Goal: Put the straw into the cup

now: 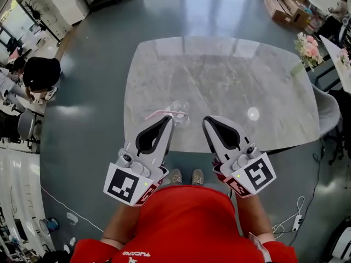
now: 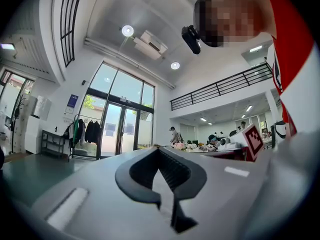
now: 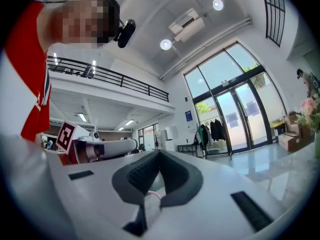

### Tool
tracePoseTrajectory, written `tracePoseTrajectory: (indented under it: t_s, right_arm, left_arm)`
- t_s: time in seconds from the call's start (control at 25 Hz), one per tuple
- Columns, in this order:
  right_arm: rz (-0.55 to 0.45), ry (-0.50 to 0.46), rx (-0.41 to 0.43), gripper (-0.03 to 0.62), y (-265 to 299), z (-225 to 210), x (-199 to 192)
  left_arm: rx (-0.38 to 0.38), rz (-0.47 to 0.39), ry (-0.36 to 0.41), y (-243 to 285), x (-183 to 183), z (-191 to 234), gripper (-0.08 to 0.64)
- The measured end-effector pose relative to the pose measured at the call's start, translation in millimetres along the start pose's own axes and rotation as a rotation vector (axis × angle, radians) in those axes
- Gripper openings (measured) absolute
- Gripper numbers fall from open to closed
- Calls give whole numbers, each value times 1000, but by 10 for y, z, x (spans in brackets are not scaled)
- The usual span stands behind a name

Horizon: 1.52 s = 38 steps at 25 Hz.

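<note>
A clear cup (image 1: 180, 108) stands on the marble table (image 1: 247, 75) near its front edge. The pink straw (image 1: 159, 114) slants from the cup's mouth out to the left; whether its end rests inside the cup I cannot tell. My left gripper (image 1: 169, 118) (image 2: 159, 149) is shut, its tip in front of the straw in the head view, and its own view shows nothing between the jaws. My right gripper (image 1: 207, 120) (image 3: 159, 152) is shut just right of the cup. In the right gripper view a thin pink line (image 3: 151, 194) shows through the hollow behind its tips.
A flower bunch (image 1: 307, 45) sits by the table's far right corner, with a grey chair (image 1: 329, 111) at its right side. A seated person (image 1: 39, 73) is off to the left. Cardboard boxes (image 1: 288, 10) lie on the floor at the back right.
</note>
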State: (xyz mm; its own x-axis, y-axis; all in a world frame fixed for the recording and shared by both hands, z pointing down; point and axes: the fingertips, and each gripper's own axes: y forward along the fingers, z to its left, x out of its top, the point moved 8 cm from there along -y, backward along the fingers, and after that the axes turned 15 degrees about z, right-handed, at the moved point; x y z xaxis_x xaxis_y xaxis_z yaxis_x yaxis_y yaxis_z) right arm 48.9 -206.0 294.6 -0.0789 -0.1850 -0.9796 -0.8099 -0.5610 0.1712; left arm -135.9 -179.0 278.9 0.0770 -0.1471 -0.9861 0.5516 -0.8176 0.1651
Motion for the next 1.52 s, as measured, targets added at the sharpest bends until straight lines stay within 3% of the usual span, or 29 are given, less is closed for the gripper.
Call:
tracePoseTrajectory:
  t_s: [1.52]
  right_arm:
    - [48, -75, -46, 1, -99, 225, 21]
  left_arm:
    - [-29, 2, -42, -130, -132, -42, 5]
